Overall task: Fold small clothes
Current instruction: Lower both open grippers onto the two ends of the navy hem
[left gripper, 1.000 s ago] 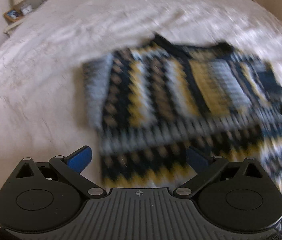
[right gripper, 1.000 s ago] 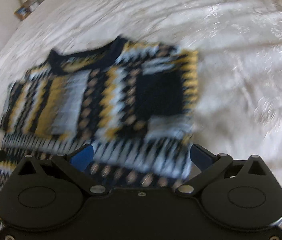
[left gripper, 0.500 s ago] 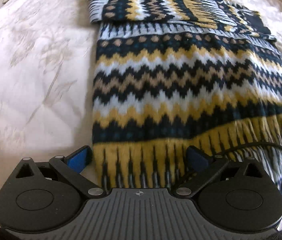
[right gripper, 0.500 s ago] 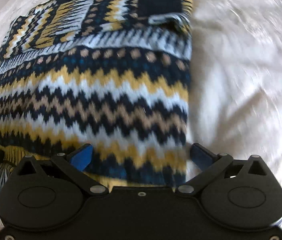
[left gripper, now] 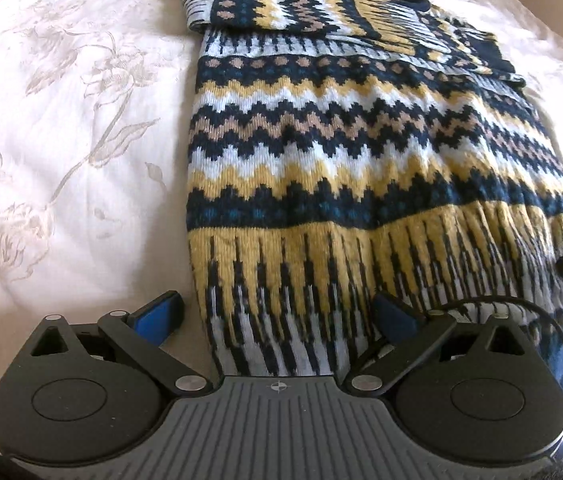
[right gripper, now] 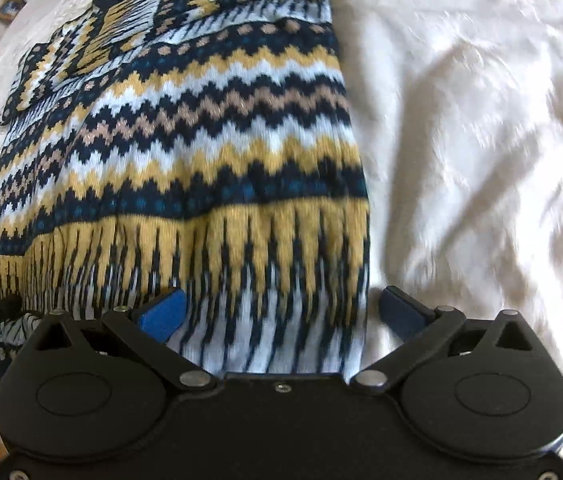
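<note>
Lying flat on the bed (left gripper: 61, 128), the sweater (left gripper: 353, 152) stretches lengthwise straight away from both grippers, its hem nearest them and its neckline at the far end, where the sleeves are already folded in across the chest. The left gripper (left gripper: 277, 316) straddles the hem's left corner with its fingers (left gripper: 161, 314) spread wide, grasping nothing; the right gripper (right gripper: 281, 312) sits the same way at the right corner, fingers (right gripper: 163, 314) released as well. Both are about equally close to the hem, so the likely next move is to pinch both corners and carry the hem up toward the neckline. The white bedspread shows a faint floral pattern on the left and creases on the right; a small stand (right gripper: 11, 10) sits beyond the bed's far left corner.
</note>
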`<state>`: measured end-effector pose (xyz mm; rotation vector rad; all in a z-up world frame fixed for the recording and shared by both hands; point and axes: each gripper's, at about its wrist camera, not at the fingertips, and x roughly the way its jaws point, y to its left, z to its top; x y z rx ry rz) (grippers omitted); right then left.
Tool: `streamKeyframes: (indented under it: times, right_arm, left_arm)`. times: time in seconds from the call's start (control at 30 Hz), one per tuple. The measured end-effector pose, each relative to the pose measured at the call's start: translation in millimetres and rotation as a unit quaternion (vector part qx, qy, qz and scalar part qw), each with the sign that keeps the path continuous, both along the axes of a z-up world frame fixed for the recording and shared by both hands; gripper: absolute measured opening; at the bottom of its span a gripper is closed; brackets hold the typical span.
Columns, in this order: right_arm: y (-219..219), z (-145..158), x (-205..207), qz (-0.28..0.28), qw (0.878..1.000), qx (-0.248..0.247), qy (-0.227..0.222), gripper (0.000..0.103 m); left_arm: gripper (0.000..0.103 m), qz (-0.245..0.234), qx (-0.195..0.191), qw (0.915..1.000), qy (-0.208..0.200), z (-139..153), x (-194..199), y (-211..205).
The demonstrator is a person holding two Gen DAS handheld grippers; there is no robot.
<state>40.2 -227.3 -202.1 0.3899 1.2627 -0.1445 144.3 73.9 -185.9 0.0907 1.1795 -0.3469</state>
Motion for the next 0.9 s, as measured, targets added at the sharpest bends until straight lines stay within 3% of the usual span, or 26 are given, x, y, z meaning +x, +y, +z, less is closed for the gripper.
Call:
streamKeyframes:
  times: [0.53,0.9]
  right_arm:
    - [-7.3,26.8,-47.1,0.027,0.999,0.034,-0.032,0.103]
    - [11.5,8.3,-67.7,0.076,0.996,0.039,-0.016,0.103]
  left_arm:
    - [0.102,0.030,-0.001,0.9987,-0.041,14.2,-57.3,1.8]
    - [0.102,0.035,0.003,0.9977,-0.058,12.7,-95.7,0.6]
